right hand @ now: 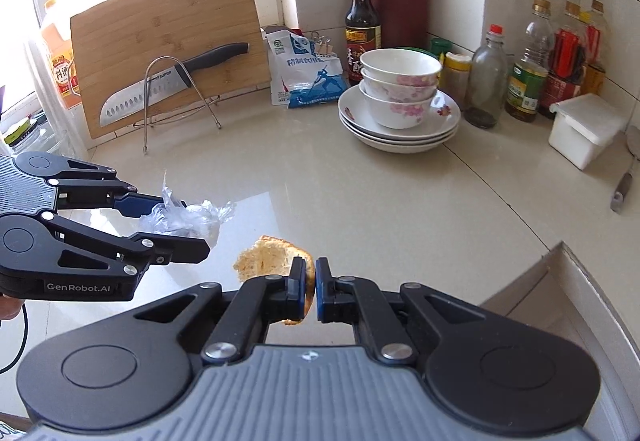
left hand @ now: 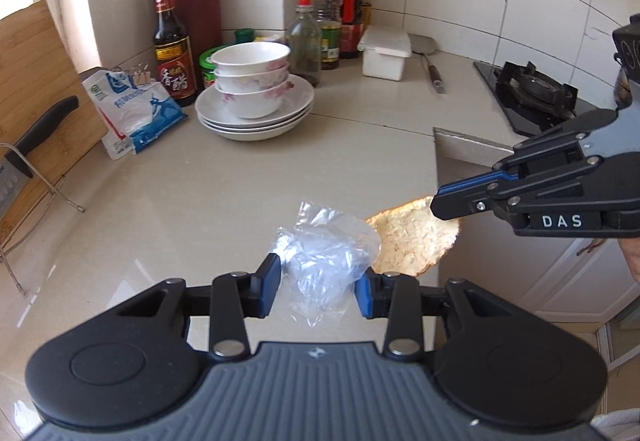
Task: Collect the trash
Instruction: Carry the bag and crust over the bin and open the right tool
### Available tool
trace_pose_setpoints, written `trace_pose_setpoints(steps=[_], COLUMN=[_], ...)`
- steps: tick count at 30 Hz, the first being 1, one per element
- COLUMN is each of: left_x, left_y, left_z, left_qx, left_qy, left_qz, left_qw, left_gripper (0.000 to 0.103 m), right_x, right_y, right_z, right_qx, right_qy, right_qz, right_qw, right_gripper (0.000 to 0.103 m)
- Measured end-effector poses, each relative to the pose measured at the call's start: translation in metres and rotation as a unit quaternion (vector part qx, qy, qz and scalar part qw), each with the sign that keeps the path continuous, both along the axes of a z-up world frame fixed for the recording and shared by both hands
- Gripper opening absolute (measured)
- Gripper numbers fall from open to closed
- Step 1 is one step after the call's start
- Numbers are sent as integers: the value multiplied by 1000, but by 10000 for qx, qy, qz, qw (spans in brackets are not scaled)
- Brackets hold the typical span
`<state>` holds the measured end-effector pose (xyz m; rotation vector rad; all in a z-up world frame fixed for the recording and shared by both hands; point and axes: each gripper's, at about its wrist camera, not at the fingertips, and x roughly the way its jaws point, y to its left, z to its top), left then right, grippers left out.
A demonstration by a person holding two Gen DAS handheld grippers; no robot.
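Note:
My left gripper [left hand: 316, 287] is shut on a crumpled clear plastic bag [left hand: 330, 261] and holds it above the beige counter [left hand: 200, 201]. In the right wrist view the left gripper [right hand: 176, 225] comes in from the left with the bag [right hand: 188, 219] between its fingers. My right gripper [right hand: 311, 287] is shut on a flat piece of bread [right hand: 268, 257], held just to the right of the bag. In the left wrist view the right gripper [left hand: 440, 203] pinches the bread [left hand: 412, 241] by its upper edge.
A stack of bowls on plates [left hand: 254, 93] stands at the back, with sauce bottles [left hand: 172, 45], a knife block [left hand: 198, 9], a salt bag [left hand: 136, 113] and a white box [left hand: 386, 55]. A cutting board with a knife [right hand: 160, 45] leans at the left. A gas hob [left hand: 532, 93] is right.

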<state>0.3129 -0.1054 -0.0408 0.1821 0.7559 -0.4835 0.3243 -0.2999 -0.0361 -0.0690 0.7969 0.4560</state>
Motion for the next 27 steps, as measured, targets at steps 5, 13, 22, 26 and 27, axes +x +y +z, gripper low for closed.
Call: trace_pose_setpoints(steps=[5, 13, 22, 26, 27], left_x=[-22, -40, -46, -46, -46], left_y=[-32, -85, -119, -123, -123], left_z=[-2, -17, -31, -33, -33], left_qx=[-139, -297, -213, -137, -110], left_qy=[33, 247, 330, 328, 313], left_qz=[-450, -1160, -1519, -1533, -1530], left_qw=[9989, 9925, 9876, 9875, 9877], left_gripper=[37, 37, 37, 37, 37], right_x=[-43, -94, -102, -90, -86], right_y=[-31, -86, -129, -134, -133], right_z=[-1, -32, -114, -152, -160], right_qx=[-71, -264, -375, -452, -488], right_qy=[29, 413, 1219, 1498, 1536], right_qz=[-436, -1401, -2236, -2362, -2368], right_qw=[9990, 9889, 9663, 9590, 9581], right_gripper=[6, 7, 7, 8, 8])
